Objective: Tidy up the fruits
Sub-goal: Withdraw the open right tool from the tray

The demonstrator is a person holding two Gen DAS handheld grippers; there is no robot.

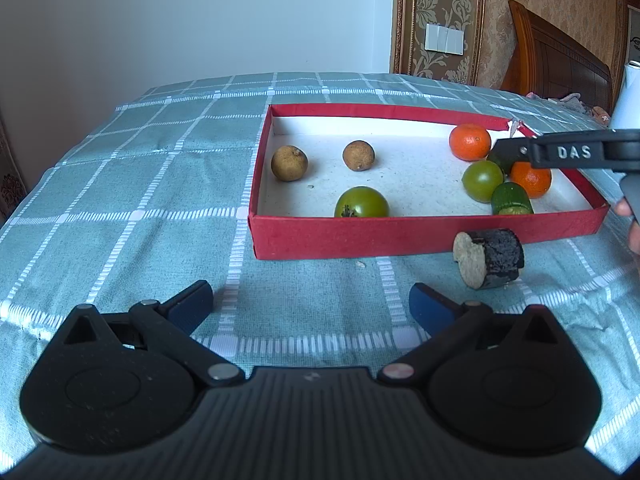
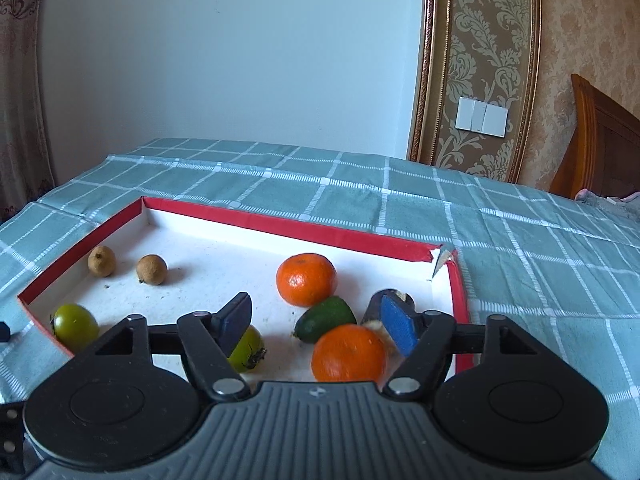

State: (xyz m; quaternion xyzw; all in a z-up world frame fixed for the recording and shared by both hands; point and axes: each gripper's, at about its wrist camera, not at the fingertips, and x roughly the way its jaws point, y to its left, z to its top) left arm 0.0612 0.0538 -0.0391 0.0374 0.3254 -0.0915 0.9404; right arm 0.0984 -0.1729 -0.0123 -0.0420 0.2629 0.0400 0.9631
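A red box (image 1: pixel 420 236) with a white floor holds two brown longans (image 1: pixel 289 163) (image 1: pixel 358 155), two green tomatoes (image 1: pixel 361 202) (image 1: pixel 482 180), two oranges (image 1: pixel 469 141) (image 1: pixel 531 179) and green cucumber pieces (image 1: pixel 511 199). A dark cut stalk piece (image 1: pixel 489 258) lies on the cloth just in front of the box. My left gripper (image 1: pixel 312 306) is open and empty, low over the cloth before the box. My right gripper (image 2: pixel 318 326) is open and empty over the box's right end, above an orange (image 2: pixel 349 353) and a cucumber piece (image 2: pixel 326 319). It shows in the left wrist view (image 1: pixel 568 153).
The box (image 2: pixel 344 236) sits on a teal checked tablecloth (image 1: pixel 140 208). The box's far right corner is torn (image 2: pixel 440 258). A wall, a light switch (image 2: pixel 482 116) and a wooden headboard (image 1: pixel 560 60) stand behind the table.
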